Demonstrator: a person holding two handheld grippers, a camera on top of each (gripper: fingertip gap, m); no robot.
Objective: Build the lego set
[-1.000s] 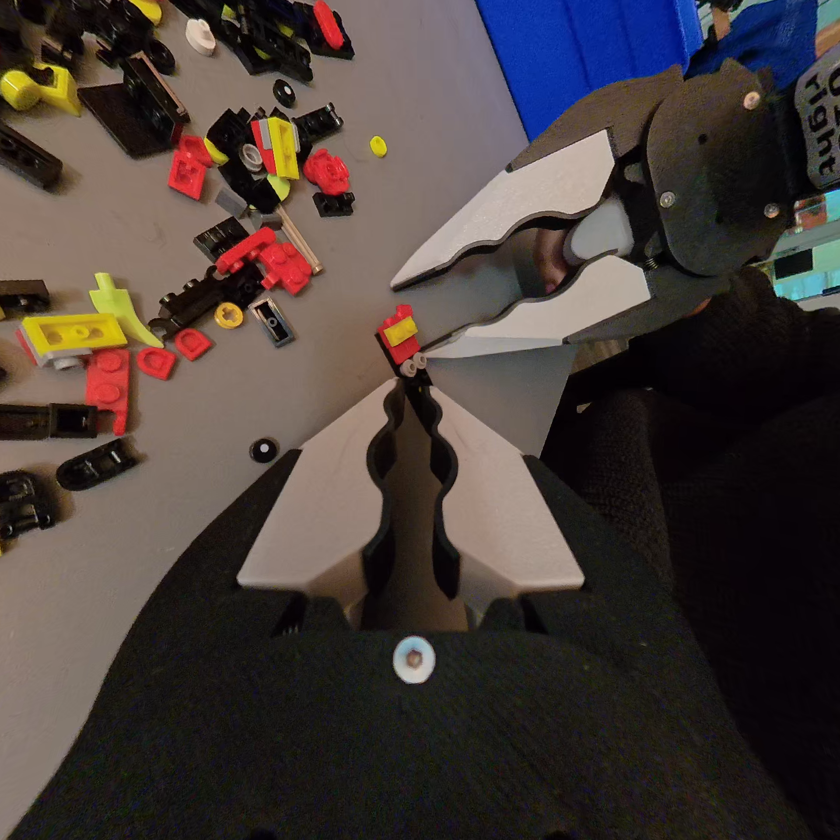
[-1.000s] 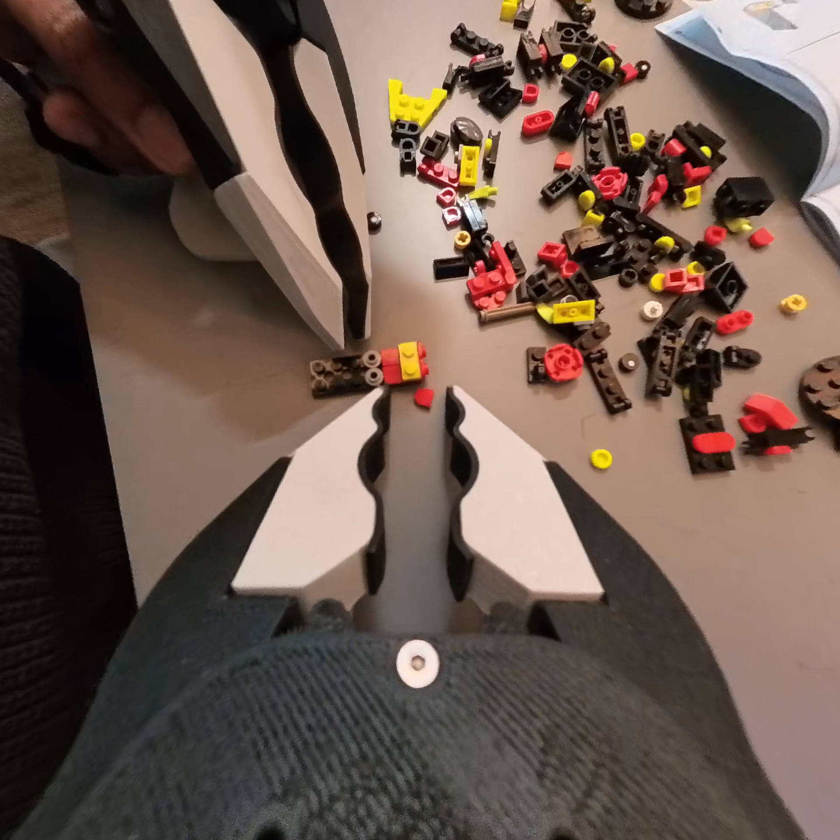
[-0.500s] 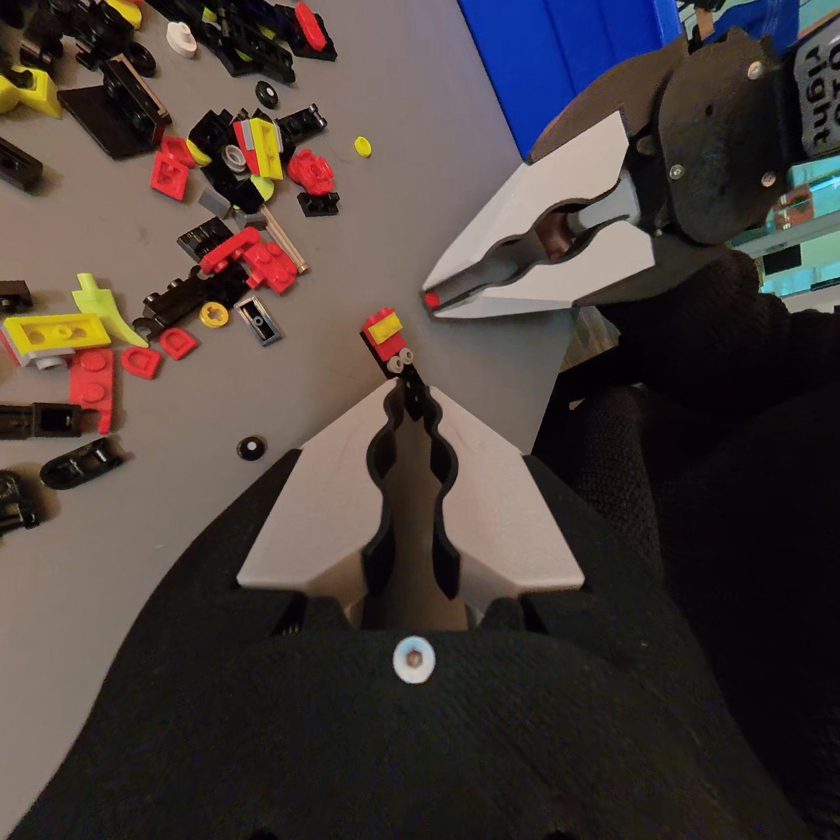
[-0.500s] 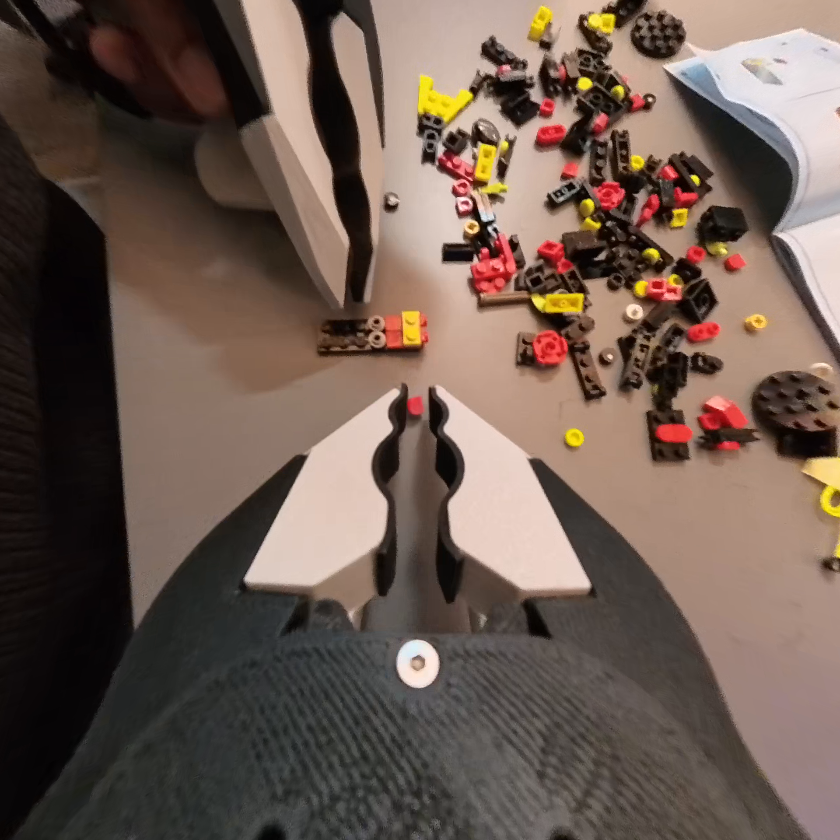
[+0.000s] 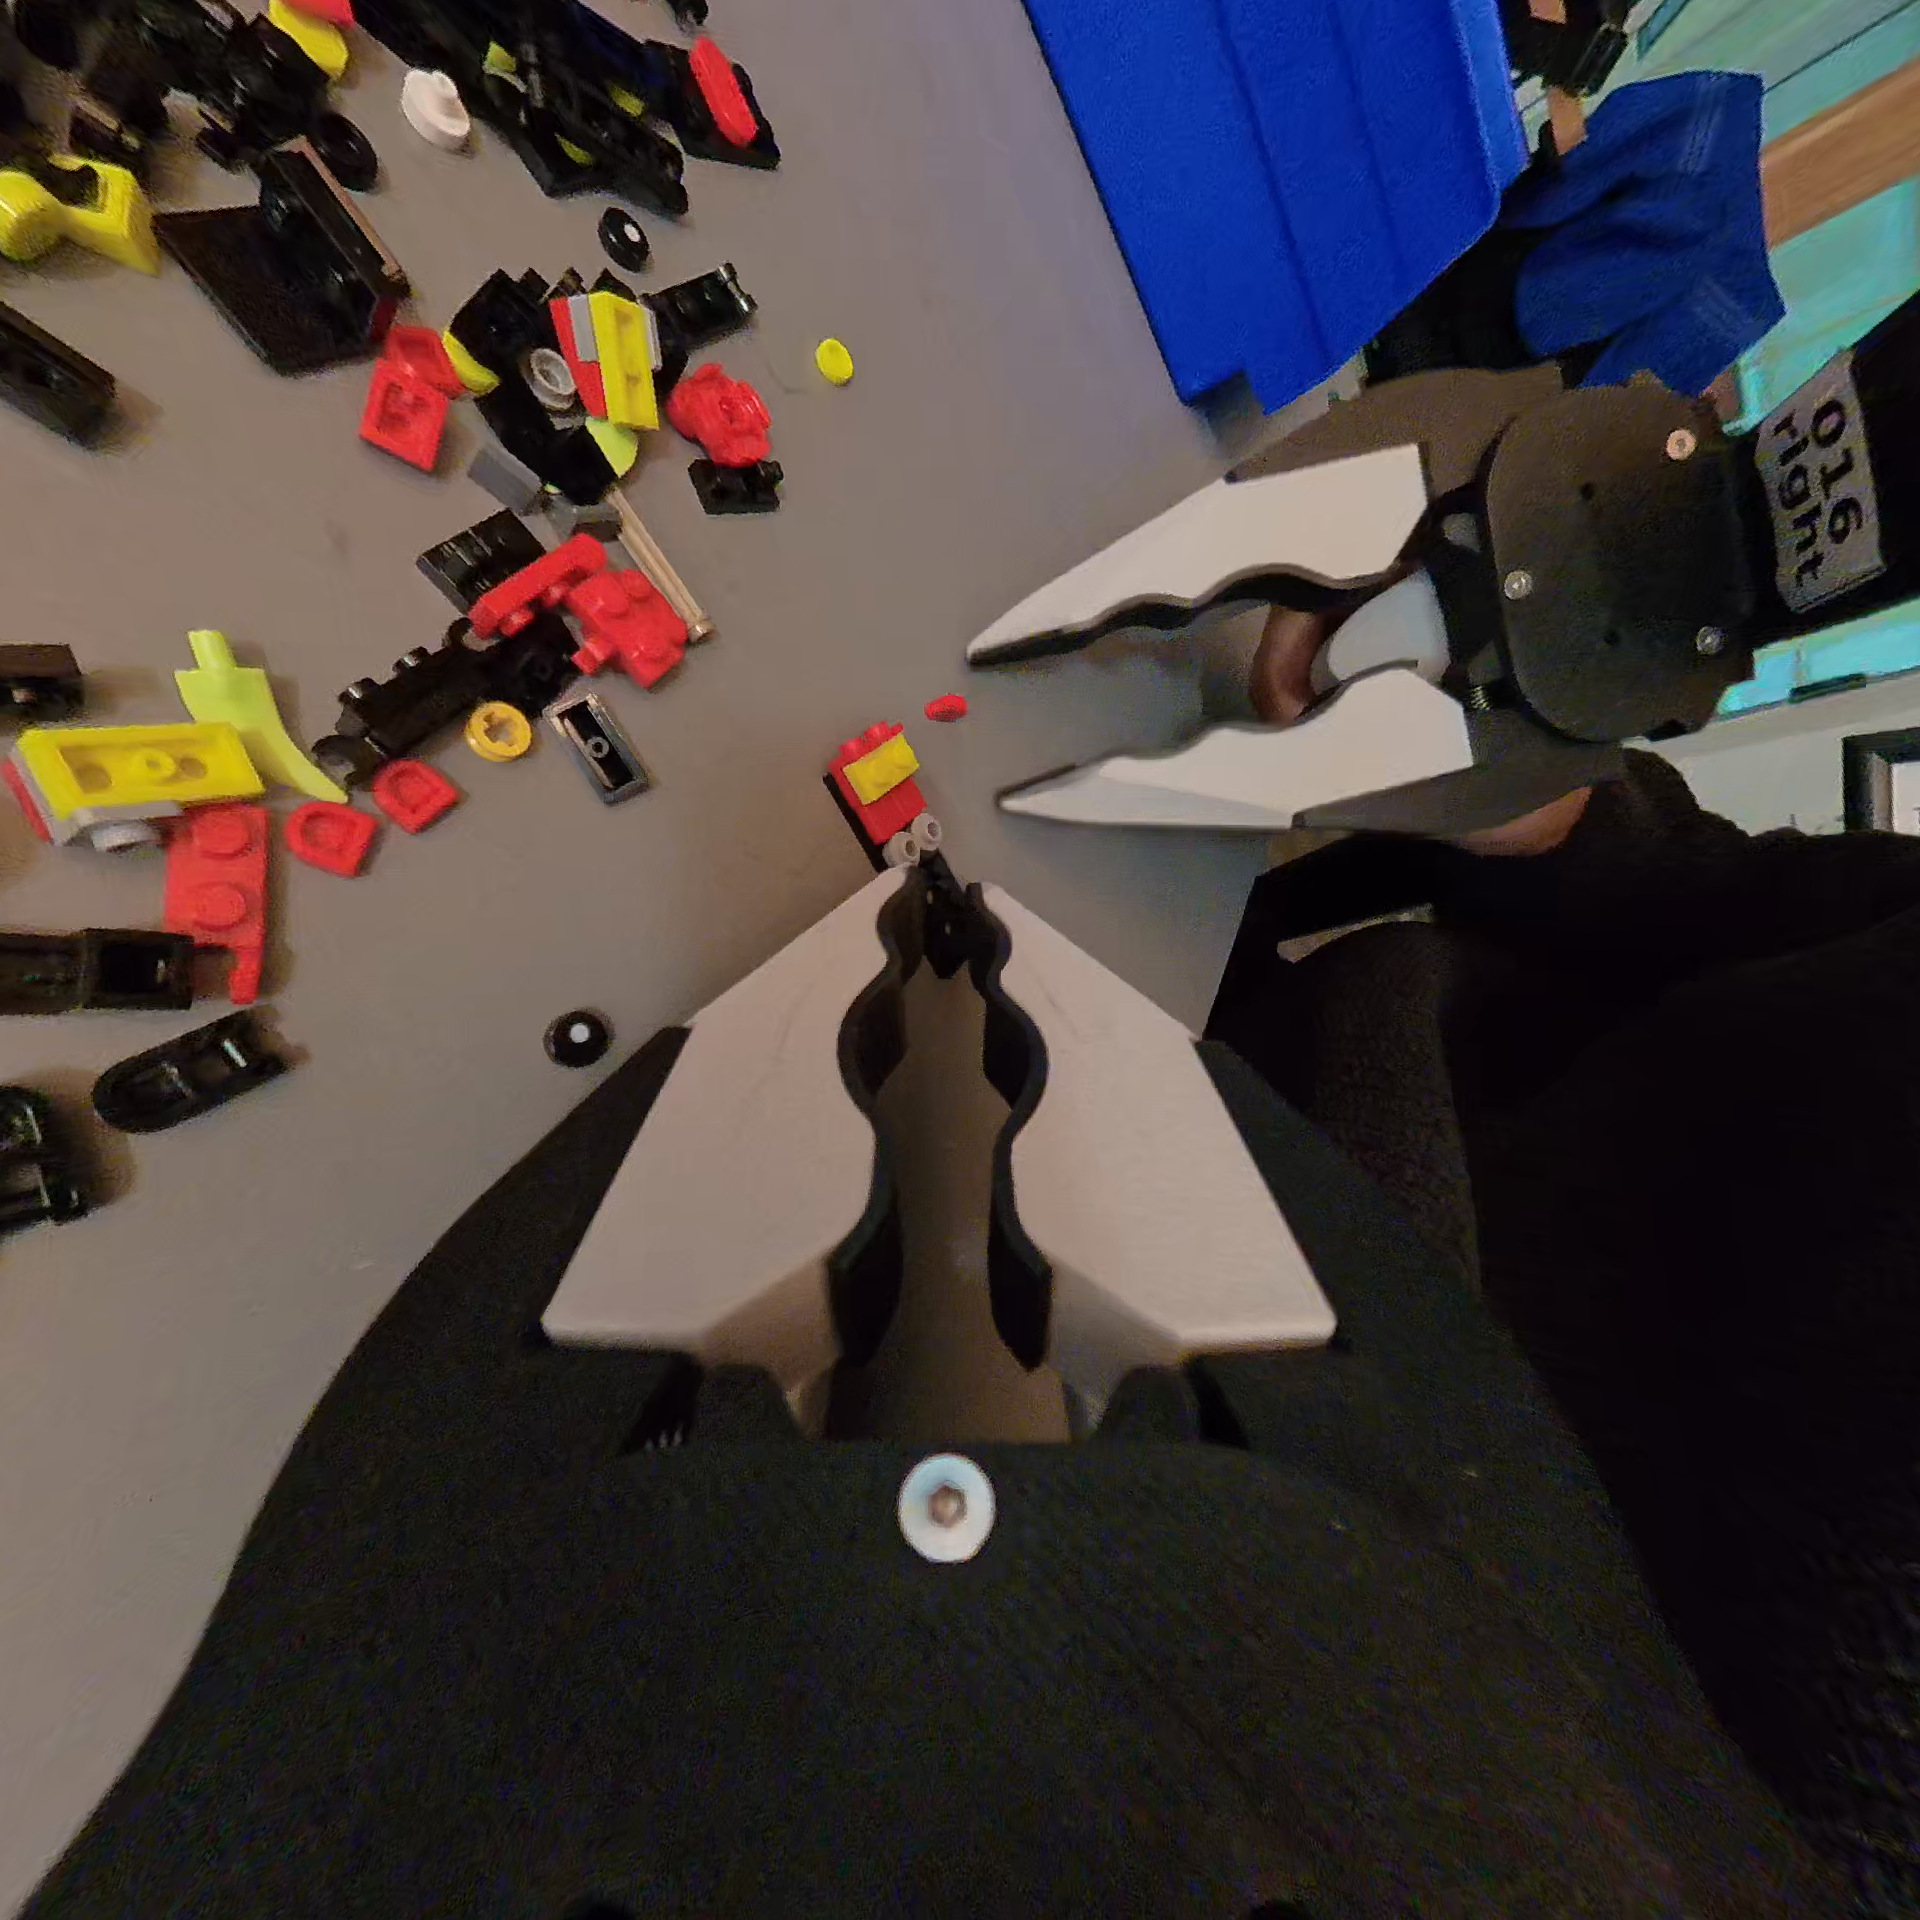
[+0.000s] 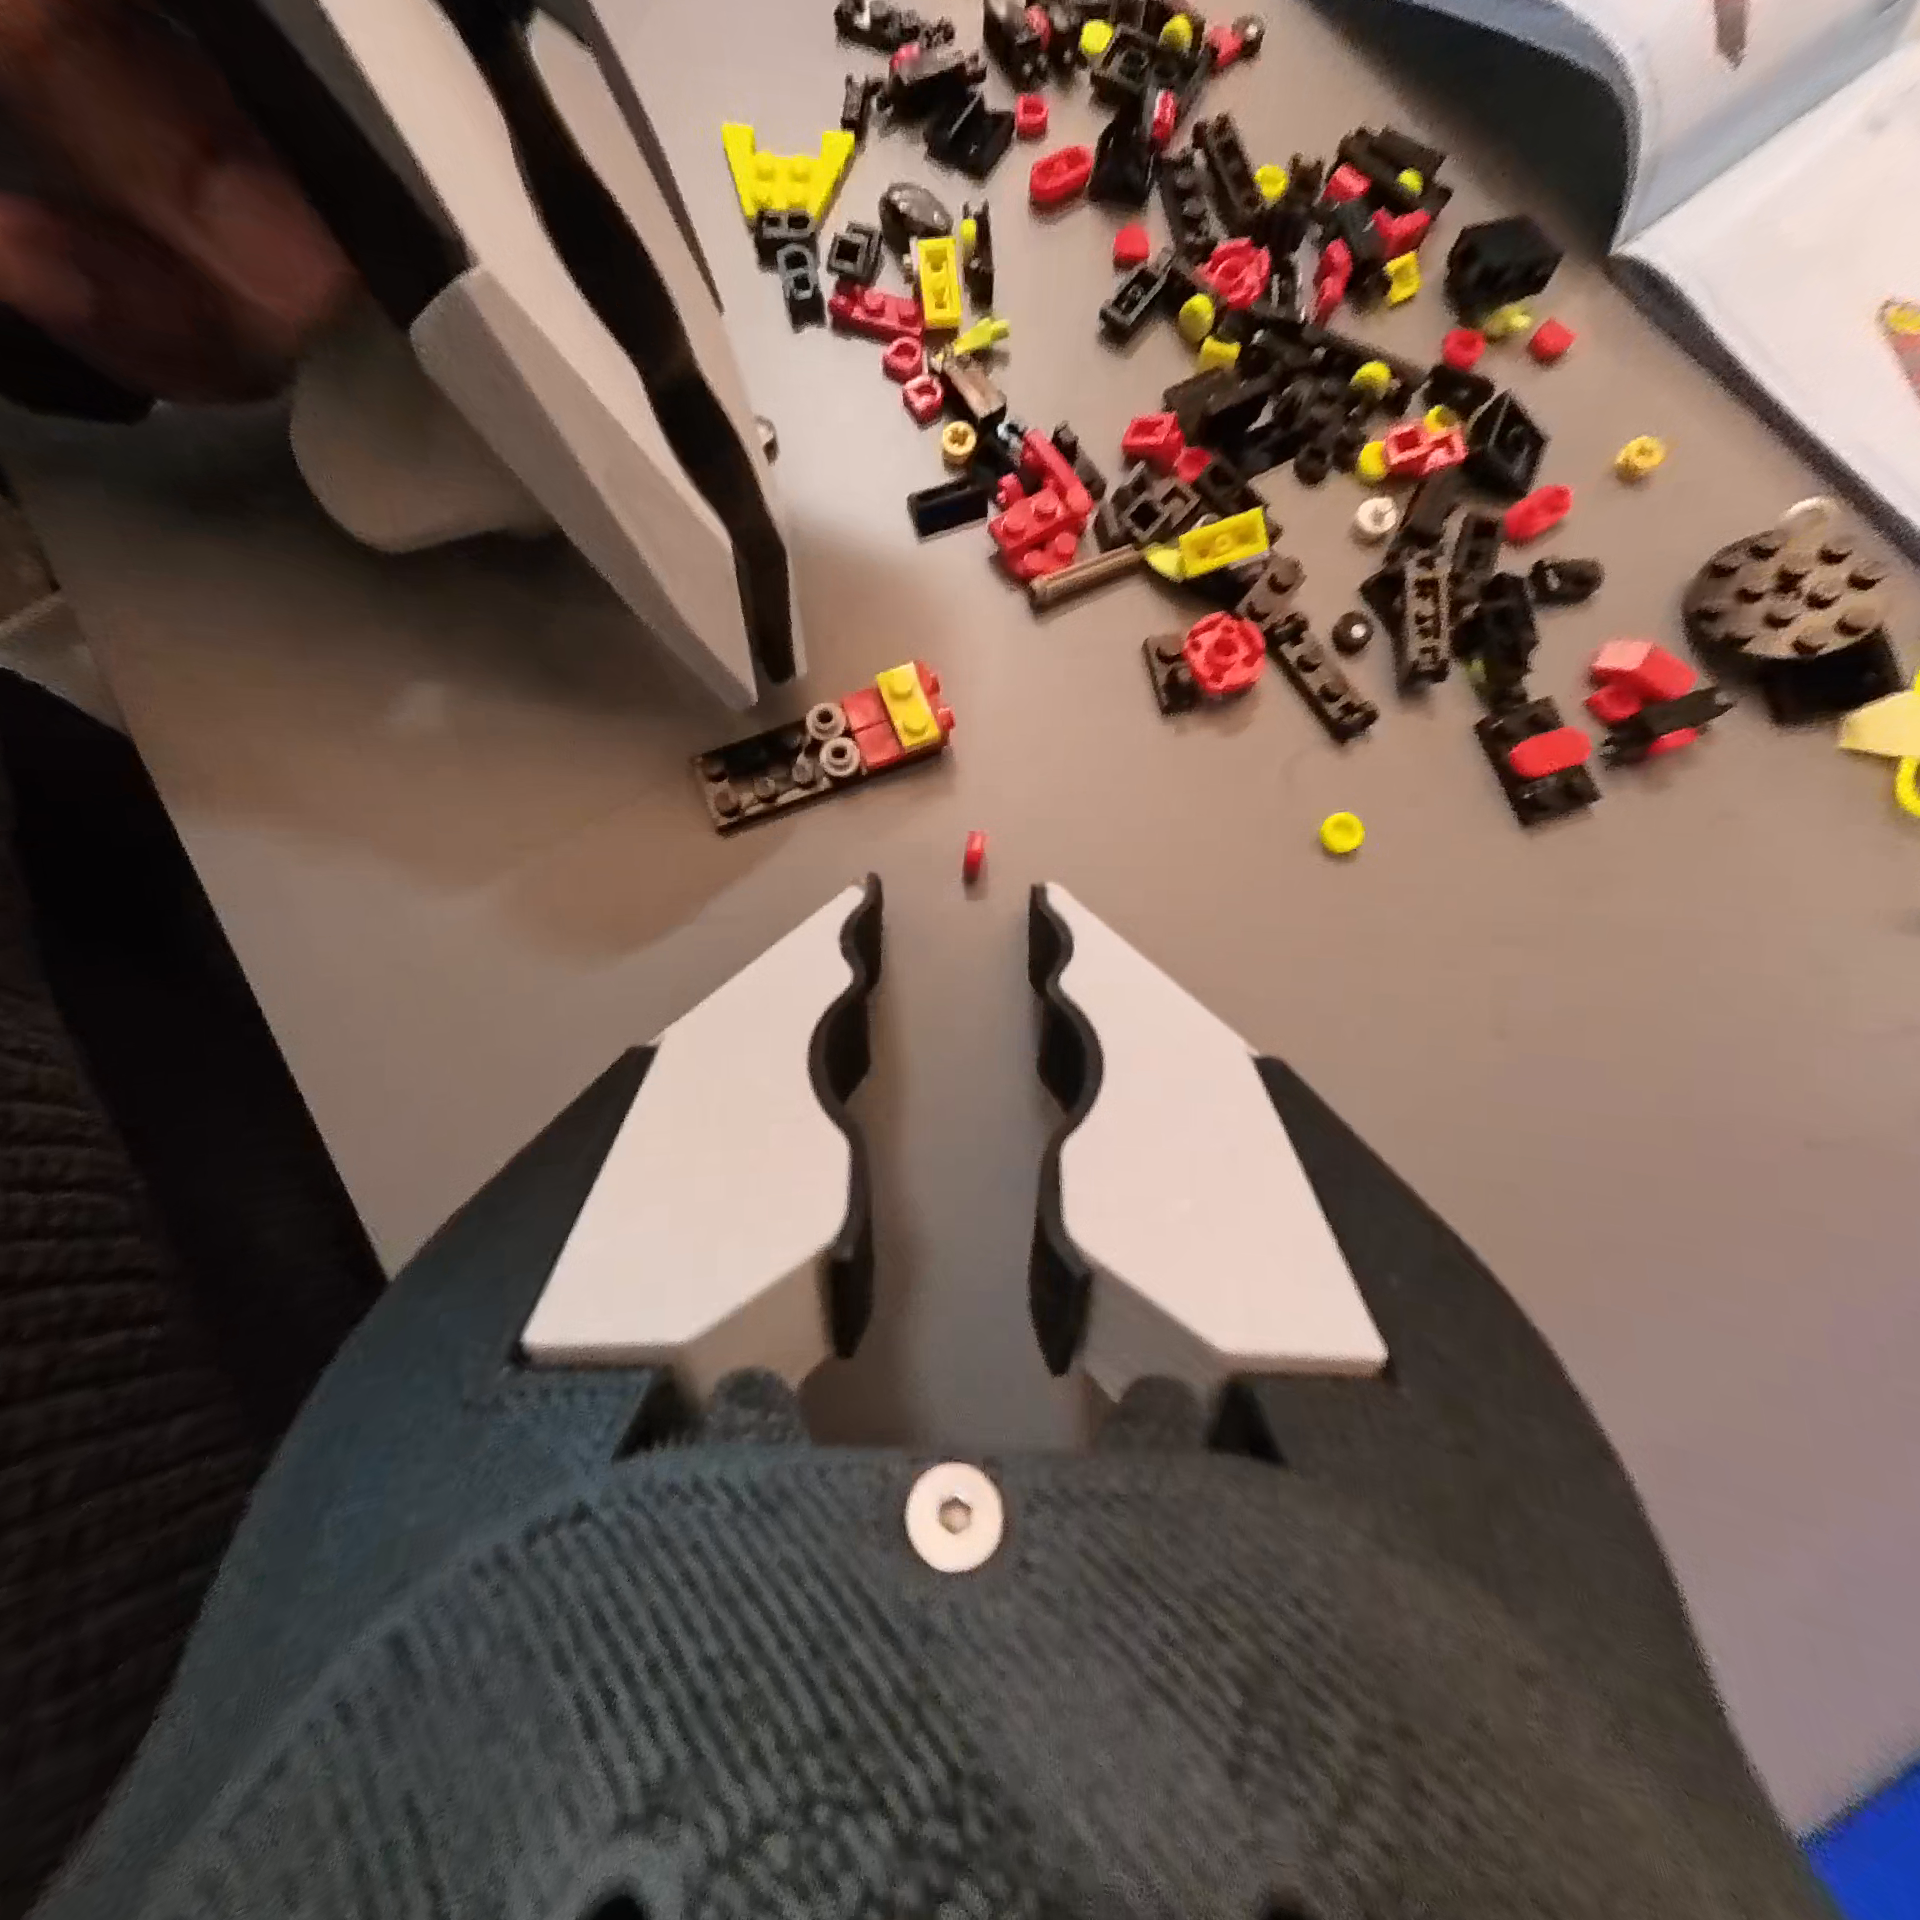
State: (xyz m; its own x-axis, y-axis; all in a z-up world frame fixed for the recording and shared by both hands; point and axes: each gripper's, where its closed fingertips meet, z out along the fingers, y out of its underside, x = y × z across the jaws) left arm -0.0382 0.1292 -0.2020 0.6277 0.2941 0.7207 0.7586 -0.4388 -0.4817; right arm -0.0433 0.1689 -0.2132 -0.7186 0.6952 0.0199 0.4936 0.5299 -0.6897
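while left gripper point(image 5: 940, 914) pins assembly point(image 6: 826, 746), loose bricks point(image 6: 1299, 395) beyond (cluttered).

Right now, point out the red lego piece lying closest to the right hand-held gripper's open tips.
The tiny red round lego stud, alone on the grey table just ahead of the right hand-held gripper; every other red piece lies farther off.

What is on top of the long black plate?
On the black plate sit two grey round studs, red bricks and a yellow brick. The left gripper pinches its bare end, covering part of it.
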